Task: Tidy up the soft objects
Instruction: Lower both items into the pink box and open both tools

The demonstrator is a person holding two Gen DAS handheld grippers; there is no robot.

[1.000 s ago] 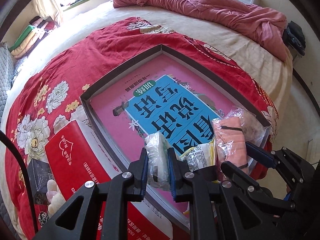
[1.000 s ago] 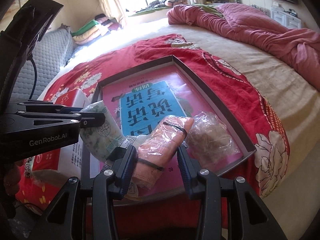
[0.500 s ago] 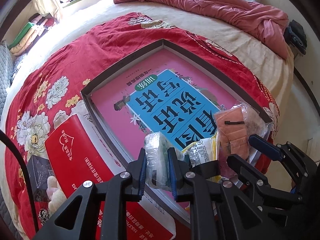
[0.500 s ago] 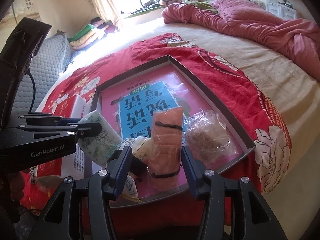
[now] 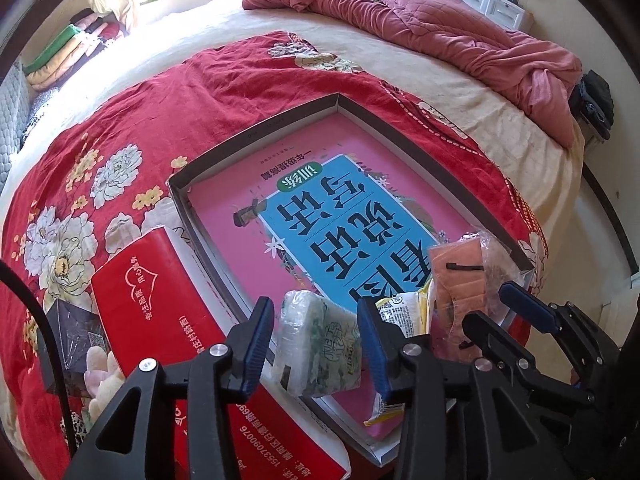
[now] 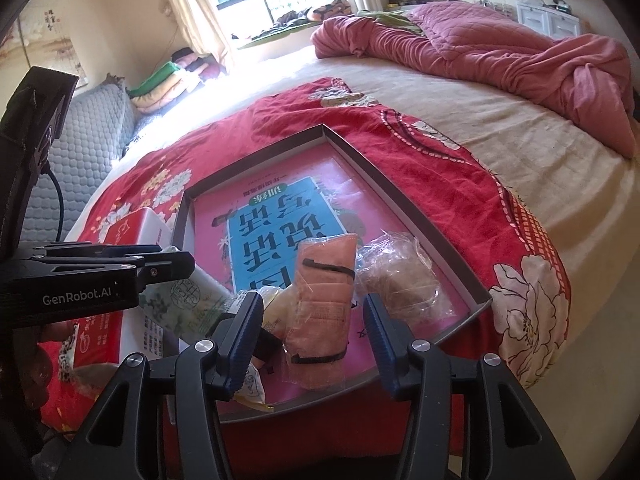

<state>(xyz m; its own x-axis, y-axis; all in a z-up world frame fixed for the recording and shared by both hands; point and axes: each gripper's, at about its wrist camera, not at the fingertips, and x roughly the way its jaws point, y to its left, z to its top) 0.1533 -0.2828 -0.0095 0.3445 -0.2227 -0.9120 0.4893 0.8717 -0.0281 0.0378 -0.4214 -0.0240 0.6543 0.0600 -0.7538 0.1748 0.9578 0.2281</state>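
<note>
A grey-rimmed shallow tray (image 5: 256, 132) with a pink and blue printed sheet lies on the red floral blanket. My left gripper (image 5: 316, 344) hangs over the tray's near left corner, jaws opening. A green-patterned tissue pack (image 5: 320, 348) in clear wrap sits between them, and the left pad stands clear of it. My right gripper (image 6: 314, 332) is open over the tray's near edge (image 6: 460, 324). A pink pack with black bands (image 6: 324, 308) lies between its fingers, touching neither. From the left wrist view this pack (image 5: 456, 280) lies just ahead of the right gripper (image 5: 502, 316).
A yellow-white snack packet (image 6: 276, 300) and a clear bag of brownish stuff (image 6: 396, 276) lie in the tray beside the pink pack. A red tissue box (image 5: 160, 300), a black packet (image 5: 76, 332) and a plush toy (image 5: 100, 376) sit left of the tray. A pink quilt (image 5: 460, 24) is bunched up far back.
The left jaws widened and let go of the tissue pack, which now shows its broad face. The right jaws opened, and the pink pack sank flat onto the tray.
</note>
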